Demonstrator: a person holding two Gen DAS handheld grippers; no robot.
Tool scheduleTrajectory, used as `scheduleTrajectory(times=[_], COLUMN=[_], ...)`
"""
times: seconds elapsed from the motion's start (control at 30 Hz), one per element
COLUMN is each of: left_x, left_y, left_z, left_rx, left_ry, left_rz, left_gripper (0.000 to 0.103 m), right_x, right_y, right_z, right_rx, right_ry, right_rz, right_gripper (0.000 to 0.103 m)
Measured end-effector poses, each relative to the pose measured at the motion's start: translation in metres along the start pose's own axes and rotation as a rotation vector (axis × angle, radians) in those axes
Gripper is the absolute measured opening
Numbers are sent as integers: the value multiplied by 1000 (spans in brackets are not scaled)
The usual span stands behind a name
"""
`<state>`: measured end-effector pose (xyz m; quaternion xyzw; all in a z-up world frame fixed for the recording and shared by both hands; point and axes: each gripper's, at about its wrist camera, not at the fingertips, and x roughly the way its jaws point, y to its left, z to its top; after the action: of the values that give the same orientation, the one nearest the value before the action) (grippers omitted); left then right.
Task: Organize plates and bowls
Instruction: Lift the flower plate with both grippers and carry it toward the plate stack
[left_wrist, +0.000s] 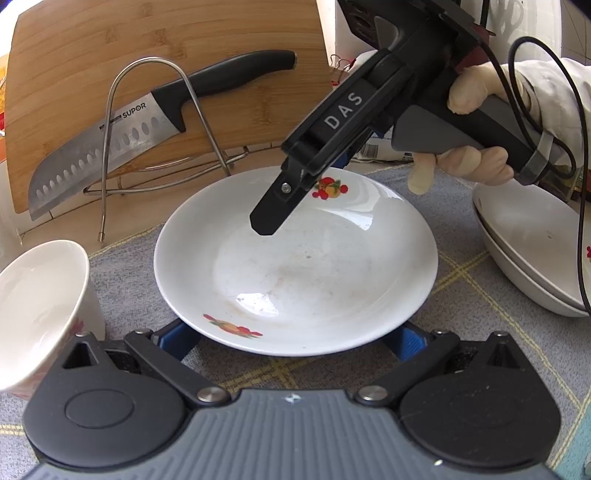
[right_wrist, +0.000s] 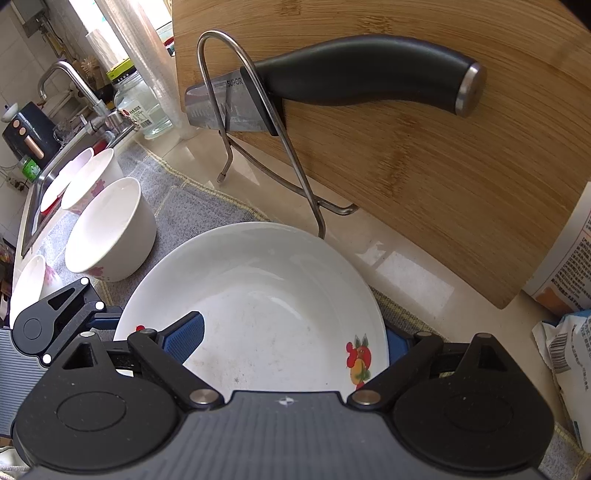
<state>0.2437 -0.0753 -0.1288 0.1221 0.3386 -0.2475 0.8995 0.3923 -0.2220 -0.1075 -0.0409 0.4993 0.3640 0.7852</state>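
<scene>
A white plate with fruit prints (left_wrist: 295, 258) lies on the grey mat; it also shows in the right wrist view (right_wrist: 258, 306). My left gripper (left_wrist: 295, 343) is open, its blue-padded fingers wide apart at the plate's near rim, which lies between them. My right gripper (right_wrist: 295, 343) is open, one finger over the plate's inside and one outside its far rim; from the left wrist view it (left_wrist: 269, 221) hangs over the plate's far side. A white flower-print bowl (left_wrist: 40, 314) stands to the left. Stacked white plates (left_wrist: 532, 258) sit at the right.
A bamboo cutting board (left_wrist: 166, 74) leans in a wire rack (left_wrist: 155, 122) with a black-handled knife (left_wrist: 147, 125) behind the plate. More bowls (right_wrist: 107, 229) stand towards a sink with a tap (right_wrist: 74, 92). Packets (right_wrist: 569, 350) lie at the right.
</scene>
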Motion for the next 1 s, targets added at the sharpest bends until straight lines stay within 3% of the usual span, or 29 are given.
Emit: scheduleTrajectory(times=[1.0], left_x=[-17], left_y=[-1], left_z=[11], left_rx=[54], left_ry=[5], left_rz=[6], left_gripper=[102], right_x=[-17], right_y=[20], right_z=[-8], right_rx=[-21], right_ry=[-7], right_rz=[-21], right_gripper=[98])
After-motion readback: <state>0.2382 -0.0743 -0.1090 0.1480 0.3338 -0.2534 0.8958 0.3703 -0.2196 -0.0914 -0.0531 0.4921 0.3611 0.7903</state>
